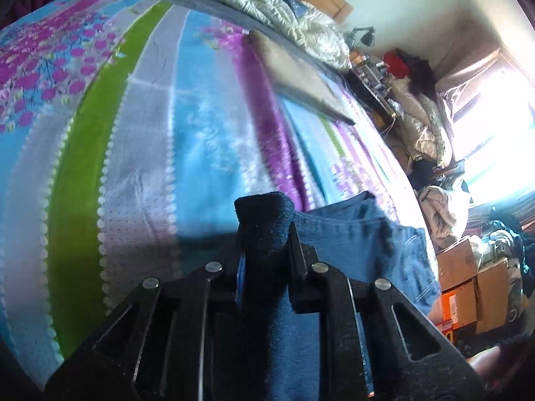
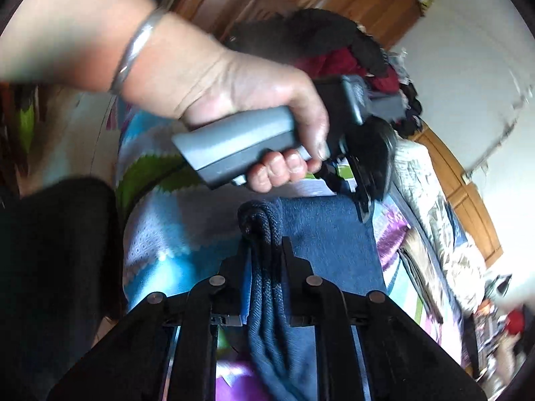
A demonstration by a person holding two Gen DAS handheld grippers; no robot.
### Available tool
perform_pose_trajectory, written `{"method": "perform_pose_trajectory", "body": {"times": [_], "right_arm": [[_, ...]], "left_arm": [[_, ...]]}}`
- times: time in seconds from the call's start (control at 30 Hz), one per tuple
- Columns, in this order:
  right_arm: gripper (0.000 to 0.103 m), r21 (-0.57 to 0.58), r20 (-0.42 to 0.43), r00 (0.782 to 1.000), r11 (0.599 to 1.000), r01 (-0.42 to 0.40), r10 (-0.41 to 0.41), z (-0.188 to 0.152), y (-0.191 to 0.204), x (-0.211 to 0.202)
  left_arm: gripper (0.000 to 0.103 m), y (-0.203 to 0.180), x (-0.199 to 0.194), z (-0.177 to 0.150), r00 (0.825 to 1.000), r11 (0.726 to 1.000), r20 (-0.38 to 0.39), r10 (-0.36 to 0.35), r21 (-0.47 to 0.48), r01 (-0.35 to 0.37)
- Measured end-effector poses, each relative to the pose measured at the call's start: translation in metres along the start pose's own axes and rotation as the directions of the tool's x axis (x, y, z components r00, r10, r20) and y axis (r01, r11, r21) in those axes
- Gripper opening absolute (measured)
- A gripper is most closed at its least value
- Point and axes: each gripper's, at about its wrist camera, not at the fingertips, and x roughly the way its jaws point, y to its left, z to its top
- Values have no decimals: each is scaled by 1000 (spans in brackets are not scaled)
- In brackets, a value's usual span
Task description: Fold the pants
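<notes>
Fingers first: both pairs are clenched on denim. We've got the left gripper [image 1: 265,234] pinching a thick dark roll of the pants [image 1: 361,234], and the right gripper [image 2: 264,250] pinching a bunched, seamed edge of the same cloth, w/ fabric poking out past the tips in each wrist view.

Biggest thing in sight is the bed [image 1: 140,127], covered by a striped sheet in blue, green, purple & grey w/ pink flowers. The blue pants lie on it close to us, near the bed's edge; the part beyond our left tips is spread flat, pocket stitching showing. A pale crumpled quilt [image 1: 294,23] sits well apart at the far side, a flat grey-brown folded item [image 1: 301,83] between it and the pants. Cardboard boxes [image 1: 468,284] and clutter stand off the bed by the bright window. In the right view a hand [image 2: 254,100], bangle [image 2: 137,50] on the wrist, grips the grey handle of the other tool just above the denim.

Step, as we read it: a fold in progress, both ends of one edge gripped and apparently raised off the sheet; blur makes it hard to say how far. Next move prob. calls for carrying both grips across together at level height, laying the edge square on the flat part, then letting go w/o dragging.
</notes>
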Motion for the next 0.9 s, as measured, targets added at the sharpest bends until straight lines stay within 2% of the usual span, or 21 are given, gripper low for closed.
{"method": "perform_pose_trajectory", "body": {"times": [0.1,0.17,0.27,0.33,0.4,0.47,0.57,0.6,0.7,0.77,0.8,0.83,0.9], "right_arm": [[16,139,23,1000,990,0,-4,-5,-40,-34],[16,245,37,999,970,9,-19,-17,-69,-61],[15,429,33,997,902,50,-71,-53,-118,-106],[15,554,0,993,827,96,-115,-91,-148,-136],[15,687,-27,990,717,121,-141,-137,-175,-165],[15,804,-54,986,579,137,-158,-189,-196,-190],[15,937,-85,978,317,144,-192,-276,-218,-223],[15,967,-92,974,215,137,-206,-308,-222,-233],[15,991,-132,966,-16,132,-222,-384,-223,-252],[15,985,-128,966,-141,98,-223,-423,-219,-258],[15,977,-96,969,-210,47,-228,-442,-215,-260],[15,966,-76,968,-259,13,-237,-455,-211,-261],[15,952,-50,964,-306,-33,-260,-469,-207,-263]], "left_arm": [[19,-36,-12,12,999,1000,21,-29,-9,29],[19,-76,-12,19,998,999,32,-45,-2,45],[19,-147,2,29,995,995,26,-98,35,98],[19,-196,29,33,991,990,0,-131,55,131],[19,-239,62,33,988,985,-42,-151,78,154],[19,-280,102,27,984,981,-95,-150,114,160],[19,-337,182,10,970,977,-198,-142,130,169],[19,-357,210,2,964,977,-232,-133,136,167],[19,-405,282,-26,951,975,-305,-57,188,119],[19,-423,321,-43,939,973,-343,-5,213,83],[19,-427,335,-51,934,974,-355,30,220,53],[19,-431,344,-57,932,973,-356,61,228,24],[19,-438,358,-64,934,968,-341,111,252,-24]]}}
